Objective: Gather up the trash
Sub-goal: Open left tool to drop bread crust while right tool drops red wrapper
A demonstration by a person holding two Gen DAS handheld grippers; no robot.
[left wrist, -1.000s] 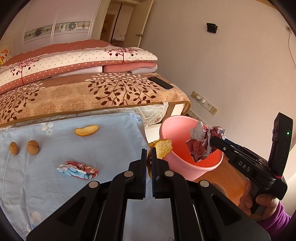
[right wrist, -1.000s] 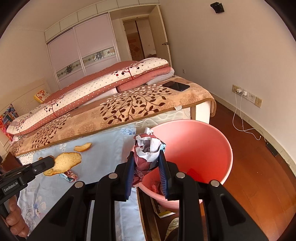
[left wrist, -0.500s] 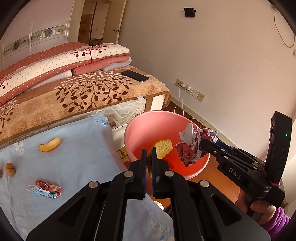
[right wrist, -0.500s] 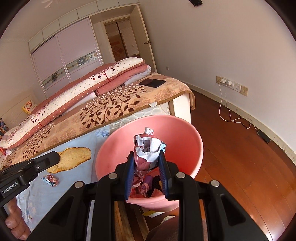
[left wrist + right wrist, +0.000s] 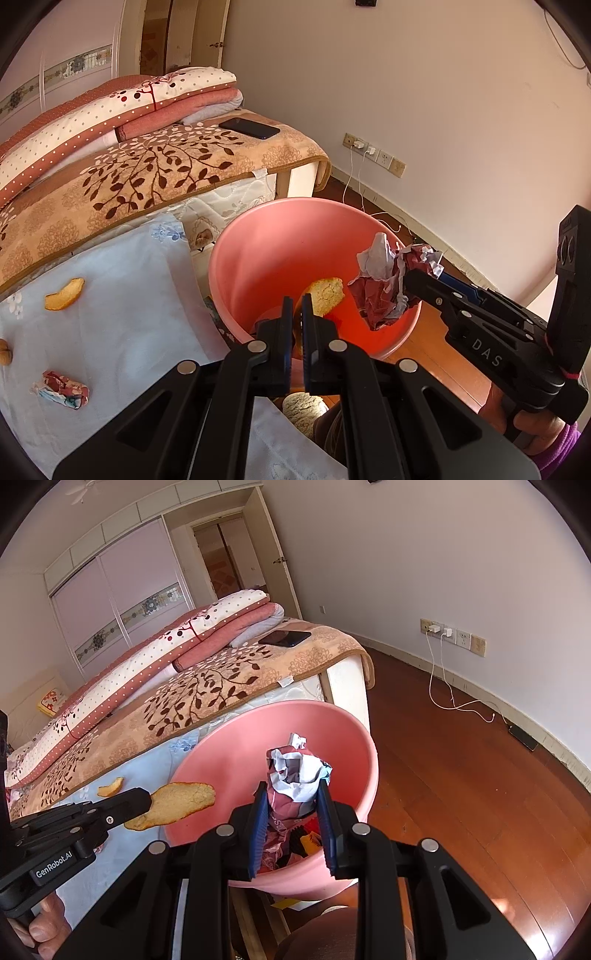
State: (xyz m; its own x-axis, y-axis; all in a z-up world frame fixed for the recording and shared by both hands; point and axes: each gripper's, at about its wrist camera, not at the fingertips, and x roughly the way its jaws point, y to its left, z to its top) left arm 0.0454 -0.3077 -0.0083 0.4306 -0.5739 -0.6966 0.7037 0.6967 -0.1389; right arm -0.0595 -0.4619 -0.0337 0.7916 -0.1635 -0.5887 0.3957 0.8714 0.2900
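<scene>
Trash, a light crumpled wrapper (image 5: pixel 295 775) pinched mid-body between the right gripper (image 5: pixel 291 812) jaws and a stiff peel (image 5: pixel 325 295) (brittle, likely) edge-held by the left gripper (image 5: pixel 297 325), hangs over the pink bin (image 5: pixel 258 258).

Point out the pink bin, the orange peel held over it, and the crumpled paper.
pink bin (image 5: pixel 364 760): right wrist view, on its far right rim.
orange peel (image 5: pixel 177 801): right wrist view, on its pale inner face.
crumpled paper (image 5: pixel 295 775): right wrist view, on the wad's upper part.
</scene>
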